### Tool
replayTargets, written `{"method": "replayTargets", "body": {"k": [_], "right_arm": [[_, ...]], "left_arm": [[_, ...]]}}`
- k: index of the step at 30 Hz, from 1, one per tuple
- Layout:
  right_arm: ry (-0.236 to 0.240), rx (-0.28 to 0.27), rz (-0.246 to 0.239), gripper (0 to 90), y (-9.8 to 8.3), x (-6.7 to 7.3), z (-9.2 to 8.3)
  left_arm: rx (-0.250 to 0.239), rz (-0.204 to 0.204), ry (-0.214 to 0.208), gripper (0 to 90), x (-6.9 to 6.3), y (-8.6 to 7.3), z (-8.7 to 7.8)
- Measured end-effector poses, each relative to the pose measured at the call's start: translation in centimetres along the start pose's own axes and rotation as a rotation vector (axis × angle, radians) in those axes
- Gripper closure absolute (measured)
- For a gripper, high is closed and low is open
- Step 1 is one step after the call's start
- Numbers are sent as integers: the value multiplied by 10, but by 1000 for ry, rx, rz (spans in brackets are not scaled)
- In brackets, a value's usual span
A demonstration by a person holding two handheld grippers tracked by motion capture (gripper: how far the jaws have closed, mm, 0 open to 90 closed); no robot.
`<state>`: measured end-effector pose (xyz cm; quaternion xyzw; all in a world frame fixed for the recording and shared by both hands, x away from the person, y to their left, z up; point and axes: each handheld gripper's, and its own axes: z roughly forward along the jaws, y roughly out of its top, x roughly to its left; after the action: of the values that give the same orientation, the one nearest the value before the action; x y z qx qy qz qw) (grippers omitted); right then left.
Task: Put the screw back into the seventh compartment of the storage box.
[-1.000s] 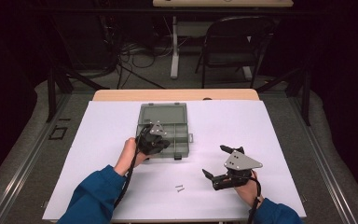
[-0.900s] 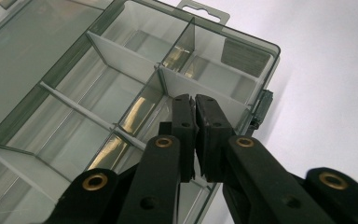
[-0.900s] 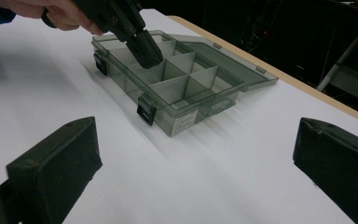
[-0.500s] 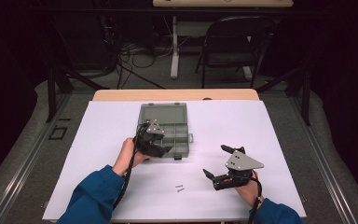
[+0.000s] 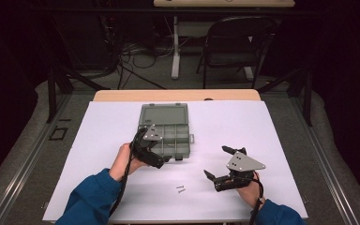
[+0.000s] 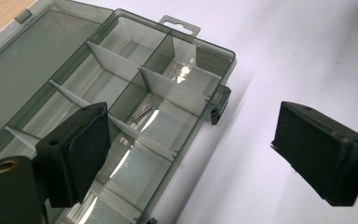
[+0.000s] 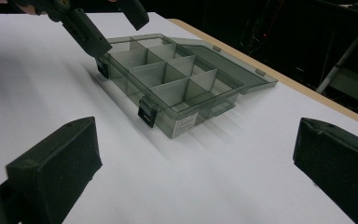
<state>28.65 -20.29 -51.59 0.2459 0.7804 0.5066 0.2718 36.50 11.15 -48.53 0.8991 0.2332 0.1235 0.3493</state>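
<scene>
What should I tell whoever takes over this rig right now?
Left claw: open, its jaws have just been opening, nothing between them, above the box's near edge.
Right claw: open, empty, over the white sheet to the right of the box.
Box: lid open, one screw in a compartment by the front wall.
Two screws lie on the sheet in front of the box.
Done: one screw in. Left: likely the other two, then shutting the lid.

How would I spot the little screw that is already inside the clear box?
Find the grey see-through compartment box lying open in the middle of the white table. Look under the left tool, in the compartment along the box's near wall beside the black latch. The small silver screw lies there alone; the neighbouring compartments look empty.
</scene>
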Motion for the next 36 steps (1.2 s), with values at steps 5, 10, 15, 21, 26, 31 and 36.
{"method": "replayTargets", "body": {"k": [5,10,15,21,26,31,36], "right_arm": [[0,3,0,0,0,0,0],[2,-1,0,0,0,0,0],[-5,-2,3,0,0,0,0],[5,-5,1,0,0,0,0],[-1,-2,2,0,0,0,0],[4,-1,-1,0,1,0,0],[2,-5,-3,0,1,0,0]], "left_arm": [[9,21,-13,74,-8,0,-2],[23,38,-16,52,-14,-1,-2],[31,43,-18,40,-18,-3,-1],[49,58,-26,18,-25,-5,0],[57,65,-34,9,-29,-6,1],[72,84,-37,2,-35,-7,4],[78,89,-46,1,-39,-7,7]]}}
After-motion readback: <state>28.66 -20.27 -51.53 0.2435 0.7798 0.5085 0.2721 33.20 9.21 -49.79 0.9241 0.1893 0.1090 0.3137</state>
